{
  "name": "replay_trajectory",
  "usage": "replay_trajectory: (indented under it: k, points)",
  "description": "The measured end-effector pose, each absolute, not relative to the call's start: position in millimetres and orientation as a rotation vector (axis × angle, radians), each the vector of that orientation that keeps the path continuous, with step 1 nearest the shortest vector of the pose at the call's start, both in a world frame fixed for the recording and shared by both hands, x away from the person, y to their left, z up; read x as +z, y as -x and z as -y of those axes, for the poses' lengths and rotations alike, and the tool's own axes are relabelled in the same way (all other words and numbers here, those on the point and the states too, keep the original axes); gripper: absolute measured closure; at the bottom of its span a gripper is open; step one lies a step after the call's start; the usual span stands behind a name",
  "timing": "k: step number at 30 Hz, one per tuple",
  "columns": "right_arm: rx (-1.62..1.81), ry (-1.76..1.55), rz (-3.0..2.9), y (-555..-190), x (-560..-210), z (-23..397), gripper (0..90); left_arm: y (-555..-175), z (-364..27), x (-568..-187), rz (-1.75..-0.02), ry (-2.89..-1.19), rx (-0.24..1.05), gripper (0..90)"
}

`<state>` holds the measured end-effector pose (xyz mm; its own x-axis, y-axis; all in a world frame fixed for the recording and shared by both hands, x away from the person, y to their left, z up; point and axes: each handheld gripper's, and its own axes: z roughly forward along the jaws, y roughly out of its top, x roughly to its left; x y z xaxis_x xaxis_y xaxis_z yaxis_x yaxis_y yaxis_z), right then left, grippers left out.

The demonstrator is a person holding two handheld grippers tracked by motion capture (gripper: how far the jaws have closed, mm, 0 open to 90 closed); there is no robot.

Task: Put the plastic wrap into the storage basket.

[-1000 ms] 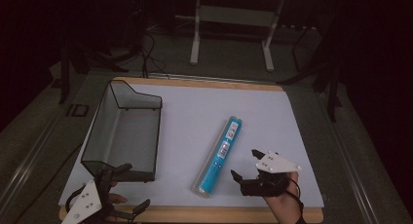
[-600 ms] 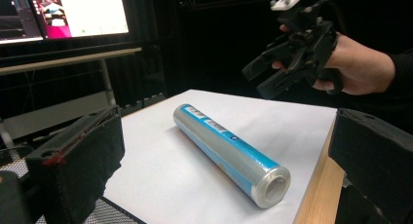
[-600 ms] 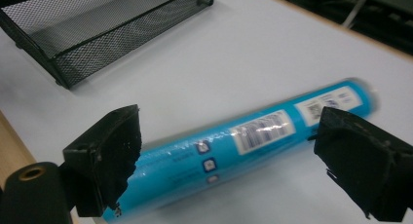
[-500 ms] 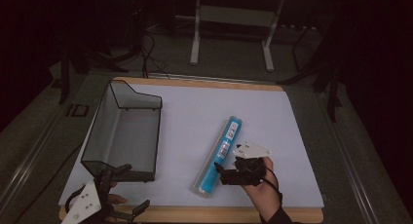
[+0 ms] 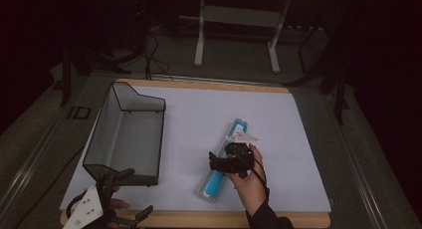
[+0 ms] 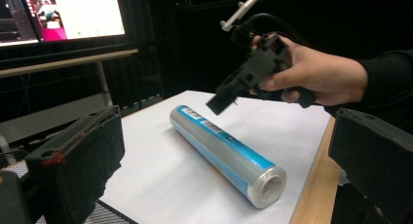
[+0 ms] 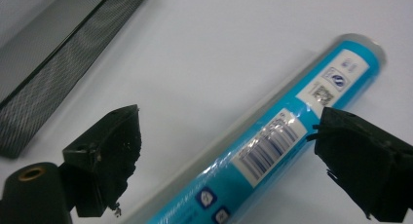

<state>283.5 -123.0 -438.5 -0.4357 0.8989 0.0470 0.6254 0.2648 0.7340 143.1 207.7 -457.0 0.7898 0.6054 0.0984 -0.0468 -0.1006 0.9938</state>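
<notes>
My left gripper (image 5: 107,209) rests at the near left corner of the table (image 5: 298,189), jaws spread apart with nothing between them, just in front of the near end of the black wire-mesh tray (image 5: 127,134) that runs along the left side. I would leave it parked there; it has no part in this grasp.

The blue roll of cling film (image 5: 222,162) lies flat on the white sheet, right of centre, slanting from the near edge up toward the far right. My right gripper (image 5: 219,163) hovers over its near half with the jaws wide apart. In the right gripper view the roll (image 7: 272,141) runs diagonally between the two pads, the barcode label about midway.

To do this well, I judge I should:
- keep the jaws square across the tube, so it is pinched on its width, not along its length;
- come straight down until both pads straddle it, close to the sheet;
- close gently, since the film wrap looks slick and a round tube may squirt out sideways;
- grip near the middle, so it lifts level.
</notes>
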Motion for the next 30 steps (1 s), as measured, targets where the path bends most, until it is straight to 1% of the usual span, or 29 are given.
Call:
replay_trajectory:
  k: [6,11,12,17,23,30]
  points:
    - [0.883,-1.569,-2.091,-300.2,-437.7,117.5,9.7,-141.8,-206.8,-456.8,-0.446,-1.595,0.589,0.6]
    - [0.83,-1.661,-2.058,-311.9,-440.4,116.2,9.7,-141.8,-205.8,-457.1,-0.446,-1.599,0.59,0.6]
    - [0.813,-1.721,-2.029,-320.5,-441.8,115.8,9.7,-141.5,-205.2,-457.1,-0.446,-1.599,0.59,0.6]
    - [0.751,-1.839,-1.988,-336.6,-447.6,111.8,9.7,-139.9,-204.5,-456.8,-0.438,-1.598,0.591,0.6]
    - [0.722,-1.955,-1.905,-347.9,-447.9,108.0,9.6,-139.0,-202.5,-458.4,-0.447,-1.59,0.559,0.6]
    - [0.654,-2.109,-1.878,-360.1,-456.0,111.5,9.6,-135.9,-200.3,-457.9,-0.43,-1.588,0.555,0.6]
